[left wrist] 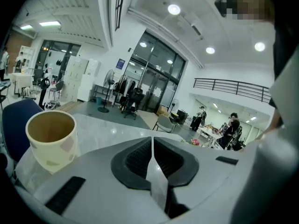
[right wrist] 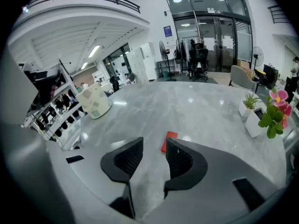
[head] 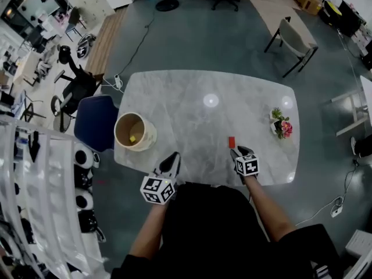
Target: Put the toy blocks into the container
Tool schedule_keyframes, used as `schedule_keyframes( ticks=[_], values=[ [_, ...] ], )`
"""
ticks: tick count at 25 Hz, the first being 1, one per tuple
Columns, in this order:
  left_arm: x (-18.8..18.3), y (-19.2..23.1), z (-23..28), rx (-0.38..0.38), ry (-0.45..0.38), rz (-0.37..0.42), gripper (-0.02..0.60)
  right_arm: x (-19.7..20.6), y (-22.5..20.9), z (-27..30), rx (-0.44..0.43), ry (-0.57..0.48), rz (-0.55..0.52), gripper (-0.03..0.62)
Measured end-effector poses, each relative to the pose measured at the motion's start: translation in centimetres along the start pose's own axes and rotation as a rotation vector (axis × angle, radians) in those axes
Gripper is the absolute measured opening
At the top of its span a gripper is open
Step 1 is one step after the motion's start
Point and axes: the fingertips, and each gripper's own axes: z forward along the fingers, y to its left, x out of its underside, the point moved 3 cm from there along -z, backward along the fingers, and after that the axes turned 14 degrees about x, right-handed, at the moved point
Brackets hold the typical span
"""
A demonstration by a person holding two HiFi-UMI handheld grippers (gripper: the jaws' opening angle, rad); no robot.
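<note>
A cream cup-like container (head: 134,131) stands near the marble table's left edge, with a yellow block (head: 133,138) inside it; in the left gripper view the container (left wrist: 50,138) is at the left. A flat red block (head: 231,141) lies on the table just ahead of my right gripper (head: 239,151). In the right gripper view the red block (right wrist: 168,141) lies just beyond the open, empty jaws of my right gripper (right wrist: 154,149). My left gripper (head: 174,159) hovers at the near table edge, right of the container, and in its own view the left gripper (left wrist: 152,148) is shut on nothing.
A small white pot with a pink flower (head: 281,125) stands at the table's right side, seen too in the right gripper view as the flower pot (right wrist: 258,116). A blue chair (head: 96,121) sits against the table's left edge. White shelving (head: 40,190) runs along the left.
</note>
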Motion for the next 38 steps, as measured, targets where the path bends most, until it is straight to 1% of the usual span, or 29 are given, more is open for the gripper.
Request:
schedule_keyframes(
  ticks=[3,5,7,10,12,15,17,20,22,23,25,30,34,38],
  values=[
    [1.3,-0.9,-0.2,-0.023,-0.001,-0.025,0.014,0.4,-1.5,2.2,0.035,0.021,0.036,0.121],
    [1.9,-1.4,-0.4,-0.04,0.007,-0.035,0.012,0.7,-1.9,3.6,0.041,0.04,0.053,0.123],
    [2.3,-1.9,-0.6,-0.061,0.009,-0.047,0.012,0.9,-2.0,4.6,0.039,0.051,0.046,0.123],
    [2.8,-2.5,-0.7,-0.091,-0.008,-0.067,0.012,0.7,-2.6,6.1,0.057,0.04,0.031,0.124],
    [3.4,-2.6,-1.1,-0.115,-0.006,-0.081,0.012,1.1,-2.5,7.2,0.065,0.046,0.026,0.134],
    [4.2,-2.8,-2.0,-0.153,0.016,-0.102,0.012,1.5,-1.4,8.5,0.054,0.074,0.027,0.16],
    [4.7,-3.0,-2.4,-0.168,0.024,-0.119,0.012,1.7,-1.1,9.2,0.07,0.088,0.027,0.167],
    [5.4,-3.3,-2.9,-0.179,0.019,-0.139,0.012,1.7,-1.1,10.0,0.105,0.095,0.001,0.167],
    [6.1,-3.3,-3.3,-0.188,0.011,-0.151,0.012,1.7,-1.2,10.4,0.128,0.093,-0.039,0.167],
    [6.3,-3.1,-3.5,-0.191,0.006,-0.155,0.012,1.7,-1.2,10.6,0.14,0.092,-0.061,0.157],
    [6.5,-2.8,-3.9,-0.178,-0.006,-0.153,0.012,1.9,-1.2,10.7,0.154,0.097,-0.091,0.145],
    [5.8,-1.6,-4.2,-0.104,0.0,-0.113,0.012,2.0,-1.0,9.7,0.18,0.121,-0.125,0.135],
    [4.1,0.0,-5.4,-0.073,-0.013,-0.078,0.012,0.8,0.6,8.0,0.193,0.08,-0.113,0.133],
    [3.3,1.6,-6.9,-0.058,-0.02,-0.061,0.012,-1.4,2.8,6.5,0.19,0.04,-0.101,0.133]
  ],
)
